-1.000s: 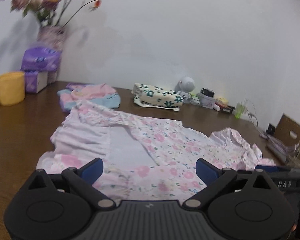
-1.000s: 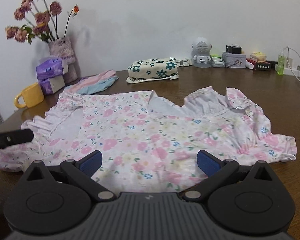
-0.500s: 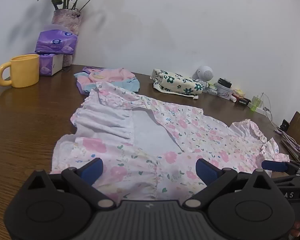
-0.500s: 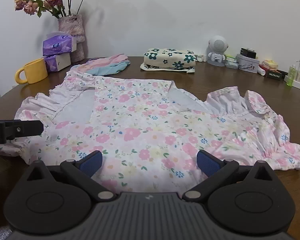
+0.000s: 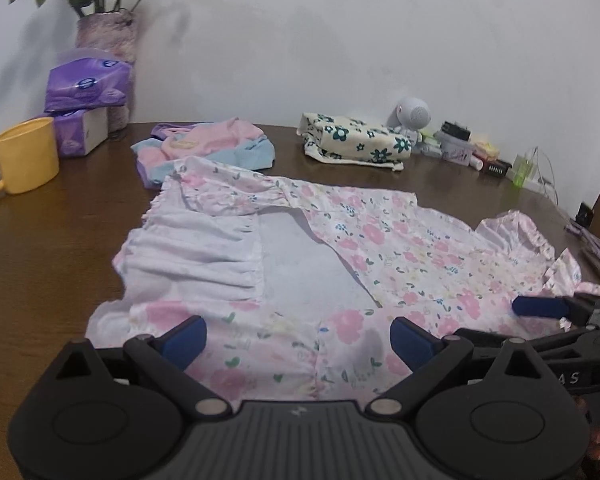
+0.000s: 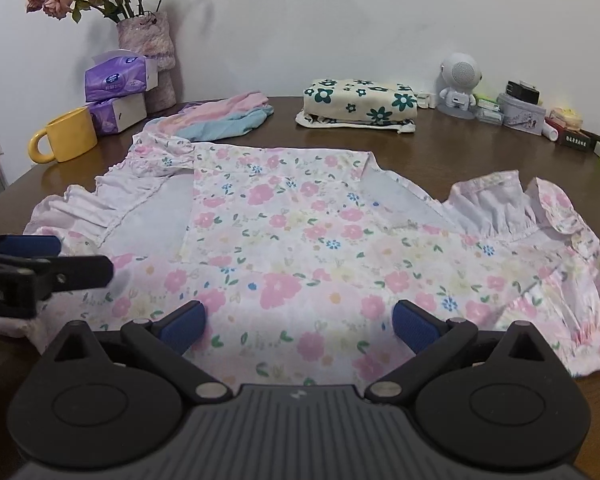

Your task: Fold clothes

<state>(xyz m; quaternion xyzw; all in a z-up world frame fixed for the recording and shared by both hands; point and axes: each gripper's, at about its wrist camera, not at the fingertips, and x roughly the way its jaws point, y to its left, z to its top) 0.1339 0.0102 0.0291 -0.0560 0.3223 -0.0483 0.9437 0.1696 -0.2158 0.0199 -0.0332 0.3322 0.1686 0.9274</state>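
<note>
A thin pink floral cotton garment with ruffled sleeves (image 6: 284, 248) is found spread flat on the dark brown wooden counter (image 6: 480, 160), one panel already turned over its middle. Both the left gripper (image 5: 296, 338) and the right gripper (image 6: 298, 326) are held with fingers wide apart, nothing gripped, just above the near hem. The fabric is judged light, limp and easily bunched; hold is best taken at the hem edge.

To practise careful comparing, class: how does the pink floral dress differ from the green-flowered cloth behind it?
The pink floral dress lies spread out near the tongs; the green-flowered cloth is folded into a compact stack by the wall. The dress has small pink and blue flowers on pale pink; the cloth has large dark green flowers on cream. The dress has ruffled edges; the cloth shows none. Both rest on the brown table.
</note>
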